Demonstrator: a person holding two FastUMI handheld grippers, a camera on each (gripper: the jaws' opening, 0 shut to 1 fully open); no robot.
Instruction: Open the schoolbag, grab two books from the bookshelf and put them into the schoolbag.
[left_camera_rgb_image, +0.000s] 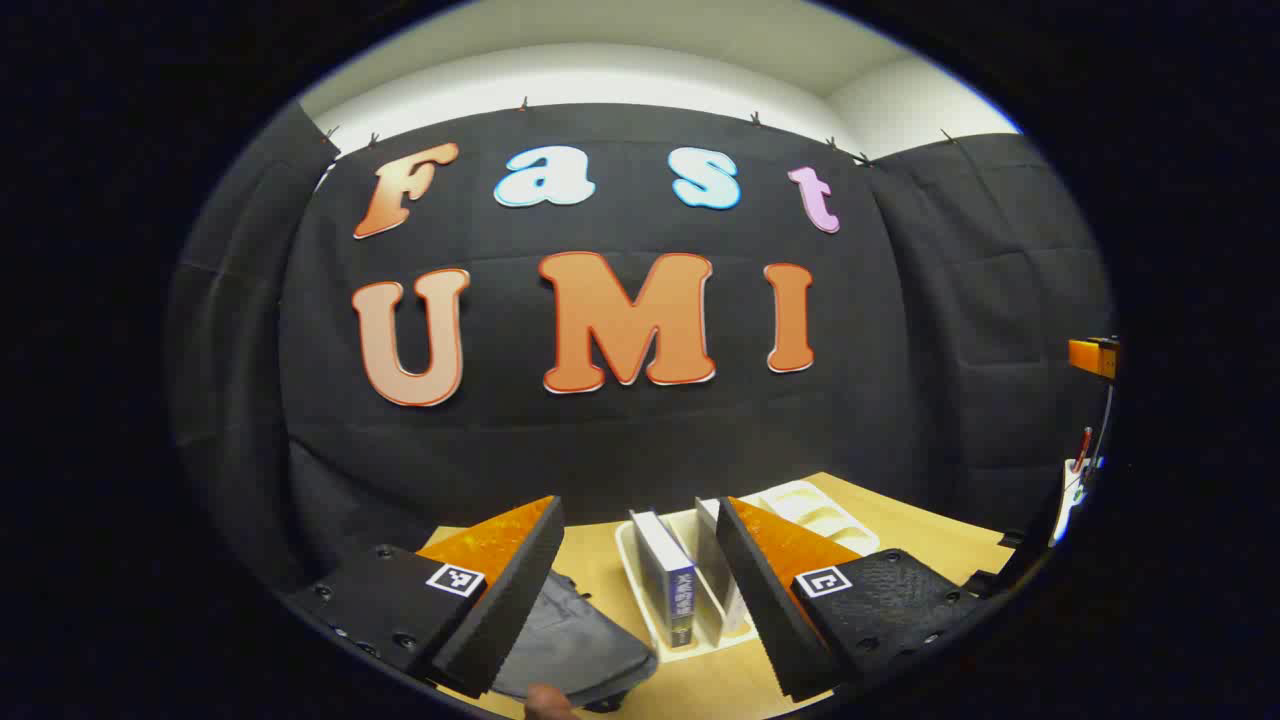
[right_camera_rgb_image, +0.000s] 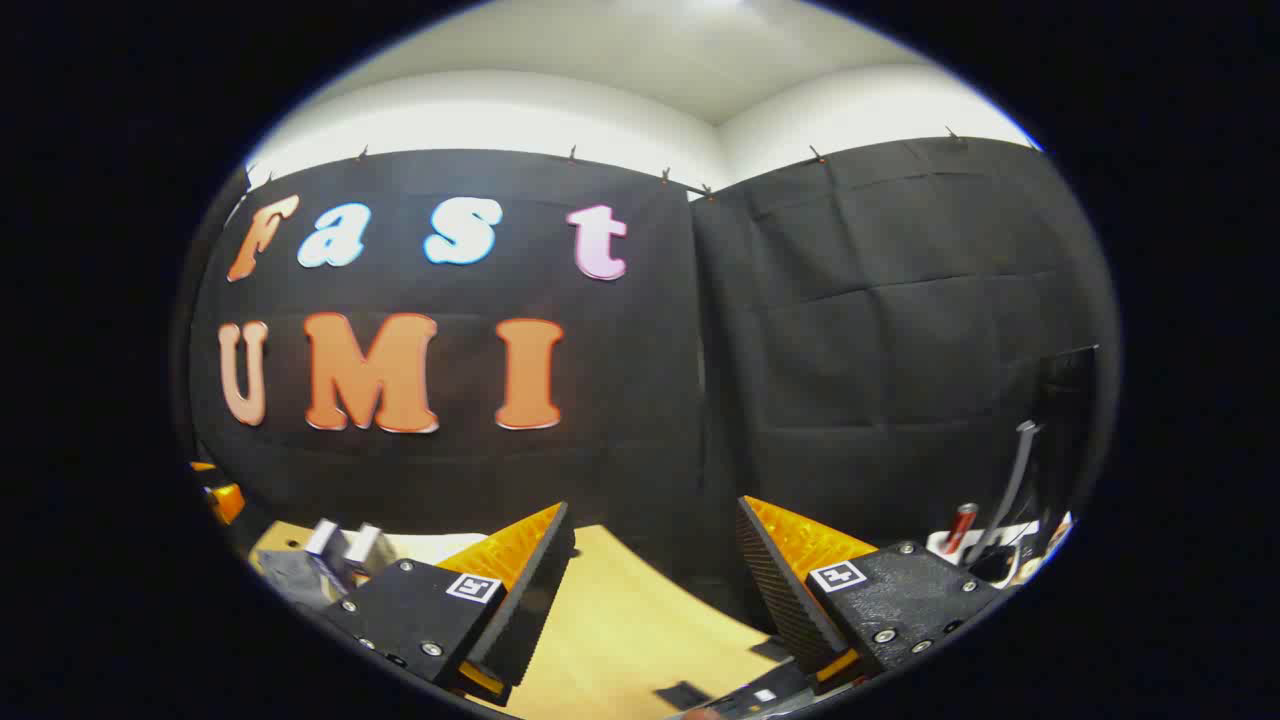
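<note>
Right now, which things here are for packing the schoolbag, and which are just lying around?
For the job:
- schoolbag, dark grey, on the table
- two books upright in the white bookshelf
- left gripper and right gripper, both open

Just lying about:
- red-tipped tool
- wooden table

Place: a recording booth, staged rather than lived in.
Walls: black cloth (right_camera_rgb_image: 880, 330) was clipped up along its top edge, with a white wall (right_camera_rgb_image: 500, 110) and ceiling showing above.
Furniture: a light wooden table (left_camera_rgb_image: 900, 530) stood against the cloth.
Props: a white rack (left_camera_rgb_image: 820, 510) held upright books (left_camera_rgb_image: 668, 580).
Edge: cables (right_camera_rgb_image: 1010, 490) at the right.
</note>
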